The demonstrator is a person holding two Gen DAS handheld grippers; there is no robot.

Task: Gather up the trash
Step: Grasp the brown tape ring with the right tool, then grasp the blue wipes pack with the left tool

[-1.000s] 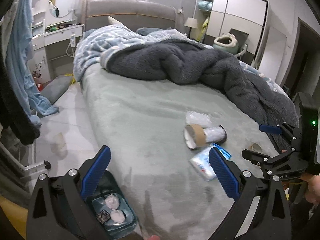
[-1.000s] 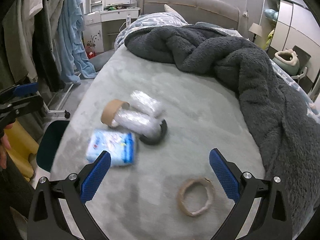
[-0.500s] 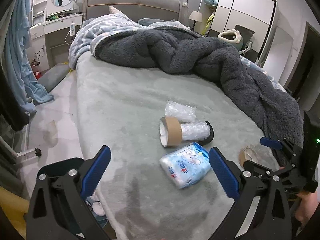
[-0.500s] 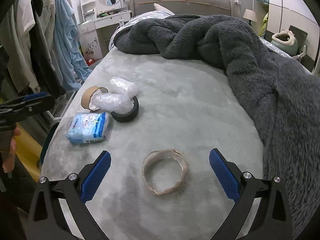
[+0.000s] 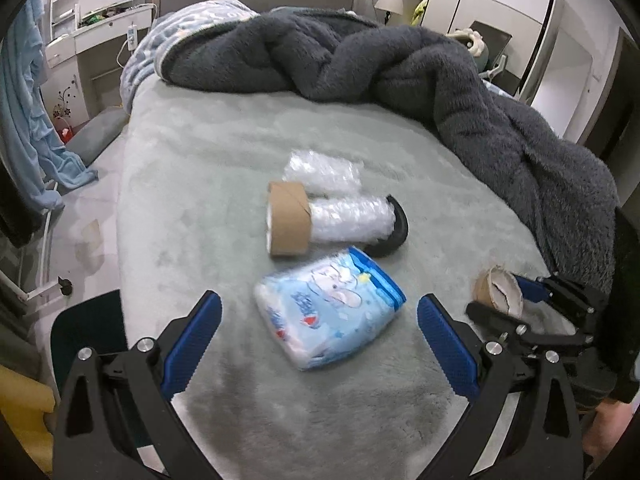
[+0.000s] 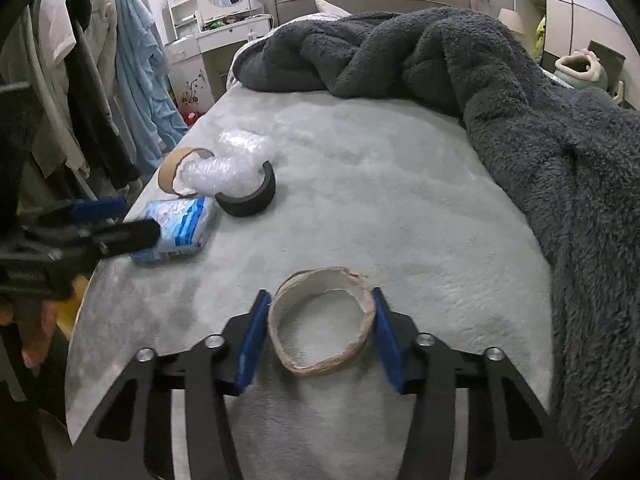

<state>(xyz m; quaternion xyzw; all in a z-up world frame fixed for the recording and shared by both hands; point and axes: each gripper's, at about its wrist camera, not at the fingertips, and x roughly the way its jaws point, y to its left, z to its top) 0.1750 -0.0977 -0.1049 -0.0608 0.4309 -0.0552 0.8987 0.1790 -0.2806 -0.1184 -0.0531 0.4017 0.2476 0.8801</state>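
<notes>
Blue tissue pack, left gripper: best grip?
Come from above with the left gripper, which is open. Close across the short width of the blue tissue pack. It lies flat on the bed, looks soft, and stands clear of the brown tape roll.

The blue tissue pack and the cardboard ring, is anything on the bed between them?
No. In the right wrist view, only bare grey bedcover lies between the blue tissue pack and the cardboard ring, which the right gripper is squeezing.

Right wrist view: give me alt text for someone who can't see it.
The right gripper has its blue pads against both sides of an empty cardboard tape ring on the grey-green bed. Farther left lie a tissue pack, bubble wrap and a black ring.
</notes>
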